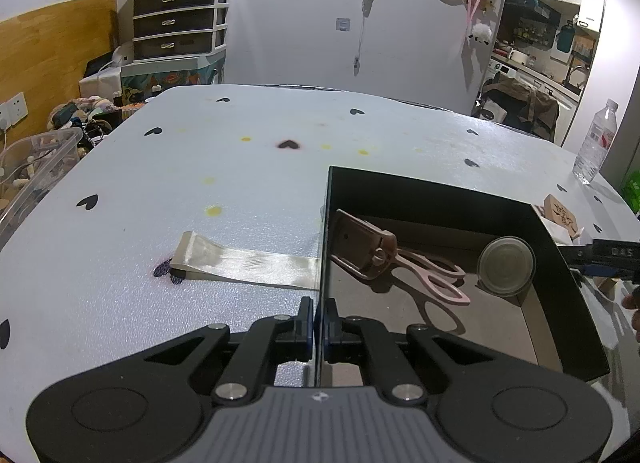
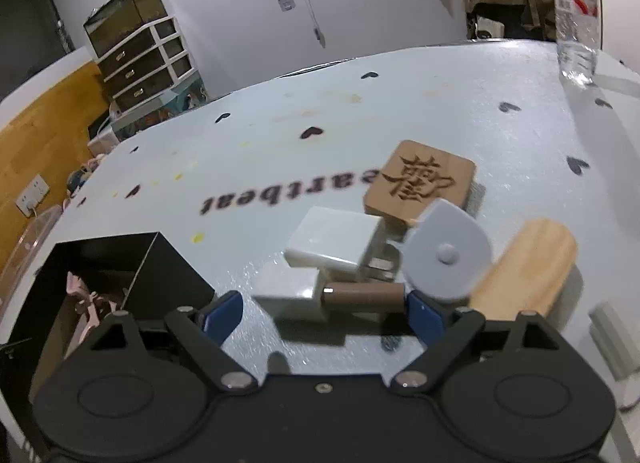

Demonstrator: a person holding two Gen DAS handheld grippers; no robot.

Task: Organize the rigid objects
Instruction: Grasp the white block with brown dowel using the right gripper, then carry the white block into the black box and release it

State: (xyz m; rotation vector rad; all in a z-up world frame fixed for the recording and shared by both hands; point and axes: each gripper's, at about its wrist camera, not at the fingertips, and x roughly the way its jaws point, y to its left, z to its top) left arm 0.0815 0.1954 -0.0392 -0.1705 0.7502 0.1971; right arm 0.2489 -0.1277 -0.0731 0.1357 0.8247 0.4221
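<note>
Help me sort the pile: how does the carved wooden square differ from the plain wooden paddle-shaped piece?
The carved wooden square is darker, square, and bears a cut character; the plain wooden piece is paler, elongated, round-ended and unmarked. The square lies farther from the right gripper, the plain piece beside it. Both are wood, outside the black box.

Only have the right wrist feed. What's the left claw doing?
Observer: The left claw is shut on a side wall of the open black rectangular box.
Operator: I see something pink in the box. Anything else?
Observer: A round grey disc, in the corner beyond the pink scissors.
Operator: Anything on the box's far side?
Observer: A flat beige ribbon strip on the white heart-print table, one end at the box wall.
</note>
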